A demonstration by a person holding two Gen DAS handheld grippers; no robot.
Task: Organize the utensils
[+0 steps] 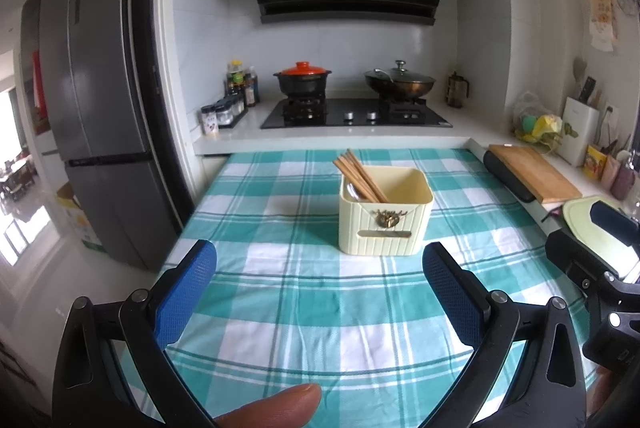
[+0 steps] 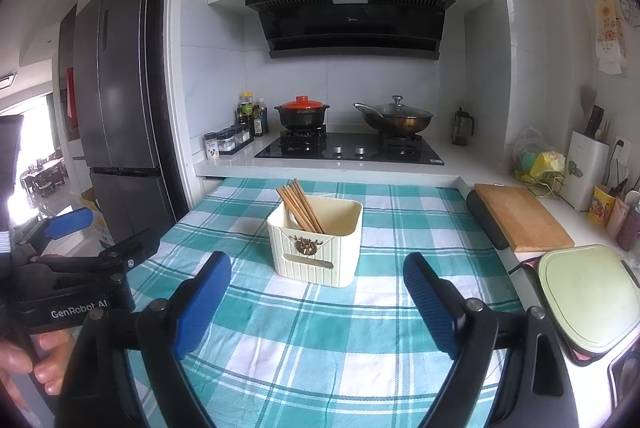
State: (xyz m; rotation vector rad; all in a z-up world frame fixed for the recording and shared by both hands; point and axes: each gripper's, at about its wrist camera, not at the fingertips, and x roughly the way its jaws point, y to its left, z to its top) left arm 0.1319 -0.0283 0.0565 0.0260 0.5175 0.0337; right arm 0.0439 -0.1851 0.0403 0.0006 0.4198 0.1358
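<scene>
At the far left stood a dark grey refrigerator (image 1: 100, 131), and beside it the white counter carried a row of spice jars (image 1: 224, 113) and sauce bottles (image 1: 242, 81). Over the near left of the green-and-white checked tablecloth (image 1: 304, 308) the left gripper (image 1: 320, 292) hovered with its blue pads (image 1: 186, 292) spread wide and nothing between them, a fingertip (image 1: 276, 406) showing at the bottom edge. On the black hob (image 1: 356, 113) sat a black pot with an orange lid (image 1: 303, 77) and, to its right, a lidded wok (image 1: 399, 81). Near the middle of the cloth stood the cream utensil holder (image 1: 384, 216), upright, with a bundle of wooden chopsticks (image 1: 360, 173) leaning to the left inside it; something metallic lay under them, too hidden to tell. The right gripper (image 2: 318, 304) hung over the cloth just in front of the holder, its jaws likewise wide apart and empty. Further right a wooden cutting board (image 2: 524, 220) lay on the counter, a pale green board (image 2: 588, 300) nearer, and a white knife block (image 2: 588, 167) against the wall.
</scene>
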